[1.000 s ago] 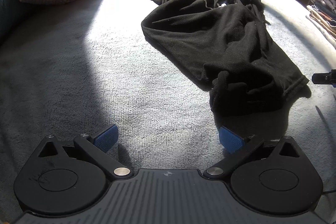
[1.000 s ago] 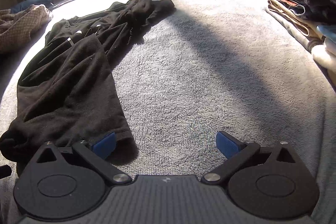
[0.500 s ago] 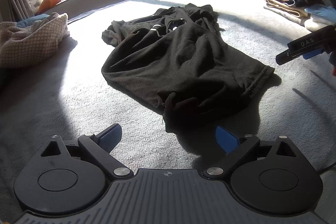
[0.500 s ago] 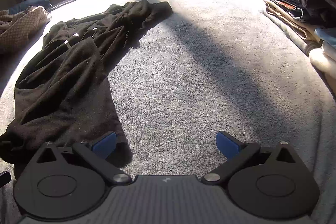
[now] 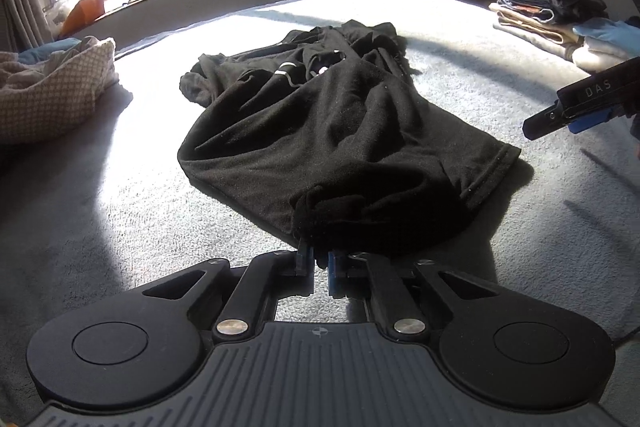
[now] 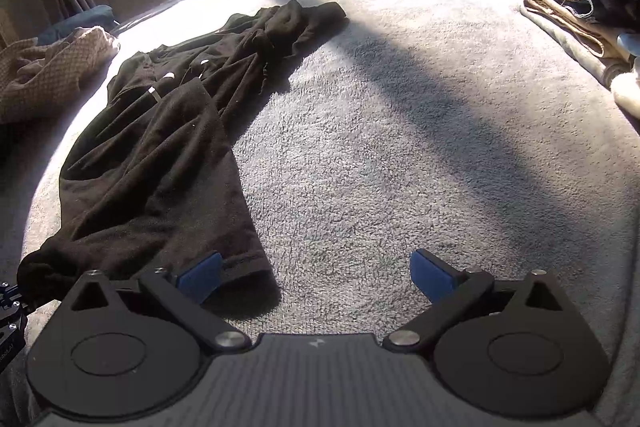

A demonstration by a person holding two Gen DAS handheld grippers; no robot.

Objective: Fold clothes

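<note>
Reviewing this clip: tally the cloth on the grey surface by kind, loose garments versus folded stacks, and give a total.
Loose black garment: 1, spread in the middle
Crumpled patterned beige cloth: 1, at the left edge
Folded stack: 1, at the far right; pieces in it too tightly layered to count
Total: 3

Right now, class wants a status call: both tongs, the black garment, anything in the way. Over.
Left tongs shut on black garment, near bunched corner. Right tongs open, at the hem, gripping nothing. Garment crumpled, unfolded on grey blanket. Nothing in the way.
</note>
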